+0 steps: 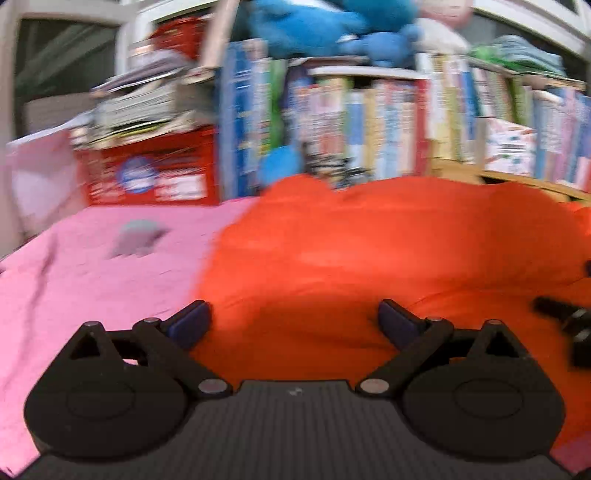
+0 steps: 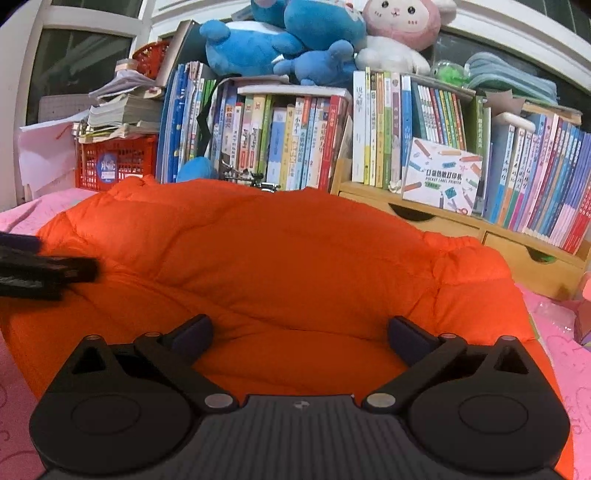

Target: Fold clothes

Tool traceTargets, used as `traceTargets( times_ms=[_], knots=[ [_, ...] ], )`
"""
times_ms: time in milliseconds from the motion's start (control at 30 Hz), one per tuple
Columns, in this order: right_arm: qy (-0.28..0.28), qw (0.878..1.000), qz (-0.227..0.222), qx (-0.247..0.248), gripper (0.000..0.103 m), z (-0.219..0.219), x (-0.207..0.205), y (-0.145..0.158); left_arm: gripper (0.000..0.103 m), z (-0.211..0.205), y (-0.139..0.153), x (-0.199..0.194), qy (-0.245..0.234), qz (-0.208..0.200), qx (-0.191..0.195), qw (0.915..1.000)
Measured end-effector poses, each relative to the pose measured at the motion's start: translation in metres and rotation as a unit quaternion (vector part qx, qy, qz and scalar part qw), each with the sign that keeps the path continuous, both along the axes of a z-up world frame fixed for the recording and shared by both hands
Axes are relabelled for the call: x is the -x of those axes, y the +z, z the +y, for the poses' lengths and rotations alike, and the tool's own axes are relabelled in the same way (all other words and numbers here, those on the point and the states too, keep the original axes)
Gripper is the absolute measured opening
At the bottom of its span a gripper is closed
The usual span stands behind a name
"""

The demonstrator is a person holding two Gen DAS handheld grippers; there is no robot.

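The left gripper (image 1: 293,321) is standing wide, its two dark blue pads (image 1: 188,325) well apart and pinching nothing, and it is hovering over the near left part of an orange padded jacket (image 1: 369,258). The right gripper (image 2: 299,334) is spread just as wide, holding nothing, with the middle of the same jacket (image 2: 277,258) lying between and ahead of its pads (image 2: 408,338). Off to the left of the right gripper, the tip of the left one (image 2: 48,271) is showing dark against the orange cloth; whether it is touching the fabric is hard to say, since that edge is smeared. The jacket is lying puffed and rumpled on a pink sheet (image 1: 92,269), which is spreading out to the left of the left gripper and showing again to the right of the right one (image 2: 569,354). Beyond the jacket, rows of books (image 2: 295,144) are standing upright, with a red crate (image 2: 114,166) further left under a heap of papers (image 2: 122,114). Above the books, blue stuffed toys (image 2: 280,44) and a pink and white one (image 2: 399,33) are resting. The left view is blurred throughout.
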State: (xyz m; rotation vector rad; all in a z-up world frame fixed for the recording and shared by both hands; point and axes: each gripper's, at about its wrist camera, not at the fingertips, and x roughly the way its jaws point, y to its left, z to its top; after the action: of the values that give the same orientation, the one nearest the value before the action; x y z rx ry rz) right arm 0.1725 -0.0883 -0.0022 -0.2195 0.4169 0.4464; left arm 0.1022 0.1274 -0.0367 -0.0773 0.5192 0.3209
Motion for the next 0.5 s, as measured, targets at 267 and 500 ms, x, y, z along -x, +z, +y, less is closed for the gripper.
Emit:
traceTargets(
  times_ms=[267,500],
  knots=[
    [-0.003,1.0,-0.008,-0.029,0.103,-0.009,0.003,0.003,0.093,0.07,0.031,0.017,0.044,-0.054,0.106,0.9919],
    [-0.009,0.999,-0.015,-0.049,0.103,-0.015,0.009,0.005,0.092,0.131,0.019,-0.015,-0.009,-0.03,0.308,0.9508]
  ],
)
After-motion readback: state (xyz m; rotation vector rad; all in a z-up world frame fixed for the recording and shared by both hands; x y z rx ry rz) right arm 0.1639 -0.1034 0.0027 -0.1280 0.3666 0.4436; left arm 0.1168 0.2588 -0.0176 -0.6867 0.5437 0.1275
